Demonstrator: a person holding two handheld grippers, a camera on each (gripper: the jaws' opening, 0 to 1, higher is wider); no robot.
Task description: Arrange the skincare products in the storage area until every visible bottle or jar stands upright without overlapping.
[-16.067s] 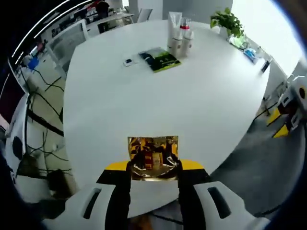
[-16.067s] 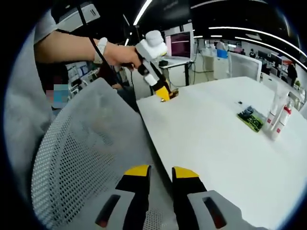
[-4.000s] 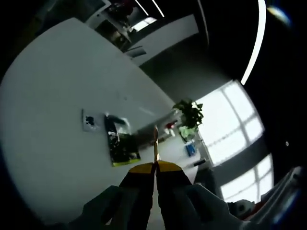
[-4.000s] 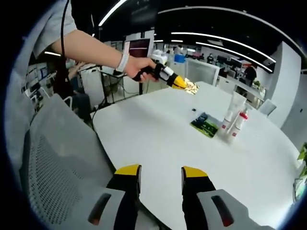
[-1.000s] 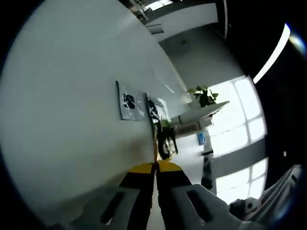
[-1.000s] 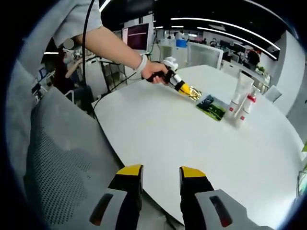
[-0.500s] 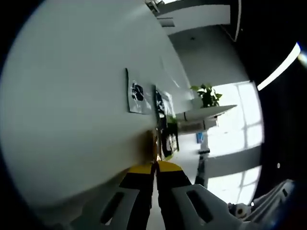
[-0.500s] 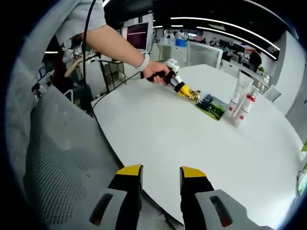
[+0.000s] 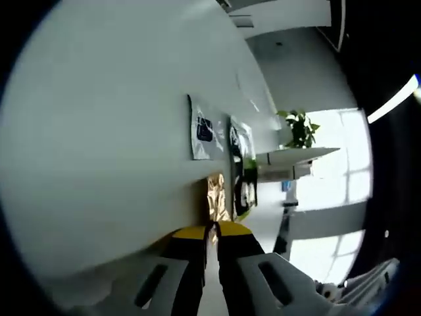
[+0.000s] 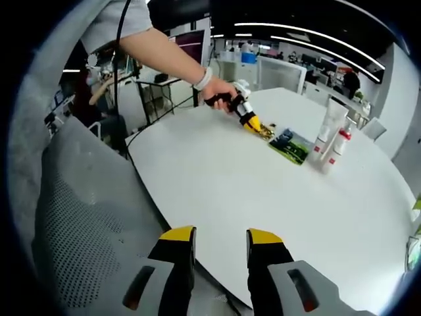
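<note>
Two tongs: my left tongs (image 9: pixel 212 230) have their yellow-tipped jaws pressed together on a thin gold sachet (image 9: pixel 216 197); my right tongs (image 10: pixel 220 238) hang spread with nothing between them, above the near edge of the surface.
Gold sachet: crinkled, shiny foil, flat, seen nearly edge-on in the left gripper view; it sits low against the surface, just beside the green-and-black packets. In the right gripper view it glints at the tip of my left tongs (image 10: pixel 258 128).
Surface (image 10: pixel 276 197): smooth, white, matte, with a rounded edge.
Flat packets: a white one with a dark print (image 9: pixel 202 128) and glossy green-and-black ones (image 9: pixel 242 164) lie flat next to each other; in the right gripper view the green-and-black packets (image 10: pixel 289 146) lie right beside the sachet.
Skincare products: a tall white tube (image 10: pixel 327 128) and a white bottle with a red collar (image 10: pixel 337 148) stand upright close together, just past the packets.
Chair: grey mesh back (image 10: pixel 79 237), woven texture, close to my right tongs.
Change: half a second ago the sachet was a little farther from the packets; my left hand (image 10: pixel 220 95) has carried it closer to them and lower, while my right tongs have stayed put.
</note>
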